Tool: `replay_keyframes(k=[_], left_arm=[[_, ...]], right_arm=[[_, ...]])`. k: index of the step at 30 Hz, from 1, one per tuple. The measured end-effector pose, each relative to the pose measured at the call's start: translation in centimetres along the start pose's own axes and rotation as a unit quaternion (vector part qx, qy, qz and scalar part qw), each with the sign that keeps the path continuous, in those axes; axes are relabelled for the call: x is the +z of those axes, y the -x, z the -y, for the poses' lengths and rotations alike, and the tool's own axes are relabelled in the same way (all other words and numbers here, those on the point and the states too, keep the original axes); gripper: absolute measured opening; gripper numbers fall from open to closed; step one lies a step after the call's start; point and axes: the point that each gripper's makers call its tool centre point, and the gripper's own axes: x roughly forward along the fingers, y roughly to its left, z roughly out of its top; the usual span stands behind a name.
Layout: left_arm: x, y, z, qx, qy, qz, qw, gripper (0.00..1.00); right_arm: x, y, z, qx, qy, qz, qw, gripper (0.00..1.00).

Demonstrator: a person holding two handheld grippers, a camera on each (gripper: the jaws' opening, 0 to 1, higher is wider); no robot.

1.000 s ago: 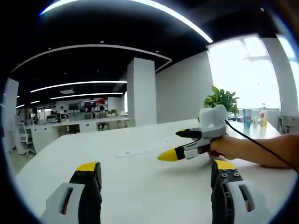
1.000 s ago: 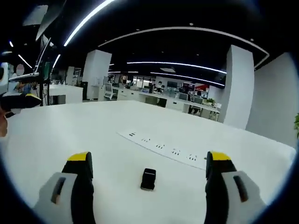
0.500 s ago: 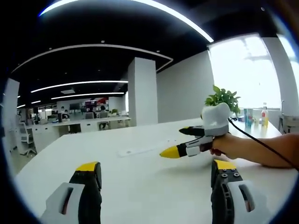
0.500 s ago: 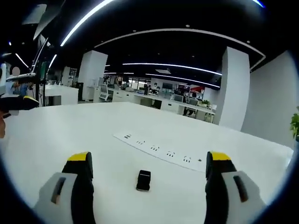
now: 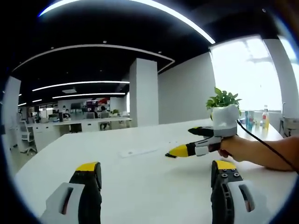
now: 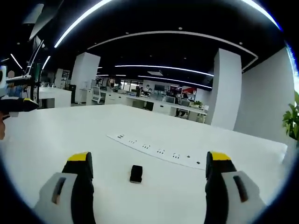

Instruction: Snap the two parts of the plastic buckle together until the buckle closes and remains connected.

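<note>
White office table, black buckle before wide-spread right tool.

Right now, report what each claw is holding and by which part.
Nothing is held. The left claw and right claw are both open and empty. The black buckle lies untouched on the white table, ahead of the right claw.

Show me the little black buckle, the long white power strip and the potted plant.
buckle [image 6: 136, 173], right gripper view, middle of its top.
power strip [image 6: 159, 151], right gripper view, middle of its length.
potted plant [image 5: 223, 99], left gripper view, its leaves.
</note>
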Motion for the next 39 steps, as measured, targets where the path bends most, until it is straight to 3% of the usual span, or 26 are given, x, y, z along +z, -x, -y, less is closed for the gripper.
replay_keyframes(k=[12, 23, 32, 39], left_arm=[[-1.2, -0.4, -1.7, 0.018, 0.006, -0.013, 0.9997, 0.99], [-2.0, -0.2, 0.2, 0.009, -0.009, -0.019, 0.9997, 0.99], [-2.9, 0.0, 0.6, 0.004, -0.020, -0.030, 0.9994, 0.99], [-2.7, 0.0, 0.7, 0.002, -0.016, -0.031, 0.9994, 0.99]], right_arm=[[-0.1, 3.6, 2.1, -0.029, -0.033, 0.009, 0.9990, 1.00], [-1.0, 7.0, 3.2, -0.045, -0.041, 0.011, 0.9981, 1.00], [-1.4, 10.3, 3.0, -0.053, -0.037, 0.015, 0.9978, 1.00], [-2.1, 11.2, 2.6, -0.056, -0.036, 0.007, 0.9978, 1.00]])
